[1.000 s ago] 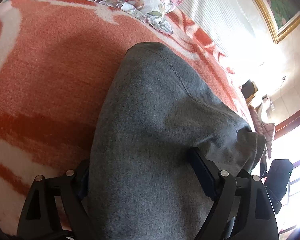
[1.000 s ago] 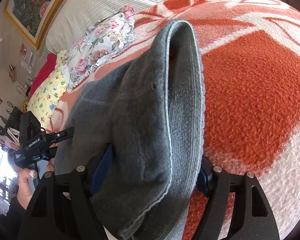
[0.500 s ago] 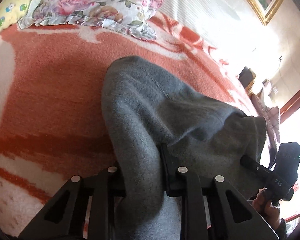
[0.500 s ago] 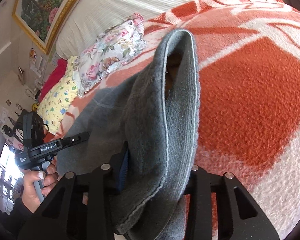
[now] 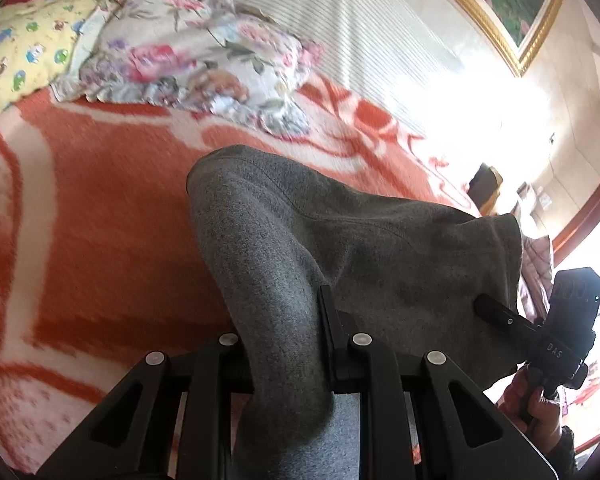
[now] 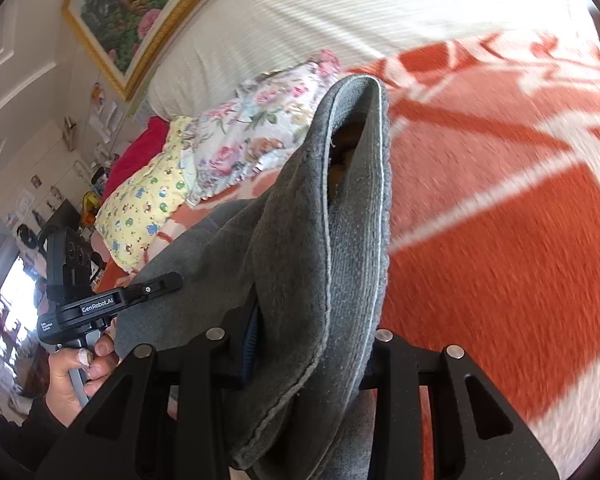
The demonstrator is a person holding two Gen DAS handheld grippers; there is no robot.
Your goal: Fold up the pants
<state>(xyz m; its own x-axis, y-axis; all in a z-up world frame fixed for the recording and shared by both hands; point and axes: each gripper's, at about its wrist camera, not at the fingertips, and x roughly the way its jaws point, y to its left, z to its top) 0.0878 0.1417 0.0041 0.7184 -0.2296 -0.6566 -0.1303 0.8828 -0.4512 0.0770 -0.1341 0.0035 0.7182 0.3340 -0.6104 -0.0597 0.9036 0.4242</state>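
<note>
Grey fleece pants [image 5: 340, 240] hang between my two grippers above an orange and white blanket [image 5: 100, 208]. My left gripper [image 5: 288, 340] is shut on a bunched edge of the pants. My right gripper [image 6: 312, 340] is shut on the other edge, where the waistband opening [image 6: 352, 140] stands up in a loop. The right gripper [image 5: 500, 316] also shows at the right of the left wrist view, pinching the cloth. The left gripper [image 6: 156, 288] shows at the left of the right wrist view.
A floral pillow [image 5: 196, 60] and a yellow patterned pillow [image 5: 16, 48] lie at the head of the bed, by a striped white headboard [image 5: 360, 40]. A gold-framed picture [image 6: 140, 12] hangs above. Furniture and clutter stand beyond the bed's side [image 5: 488, 184].
Both grippers have closed on the pants and lifted them. The cloth has risen off the blanket and stretches between the two grippers, and more of the pillows and wall has come into view.
</note>
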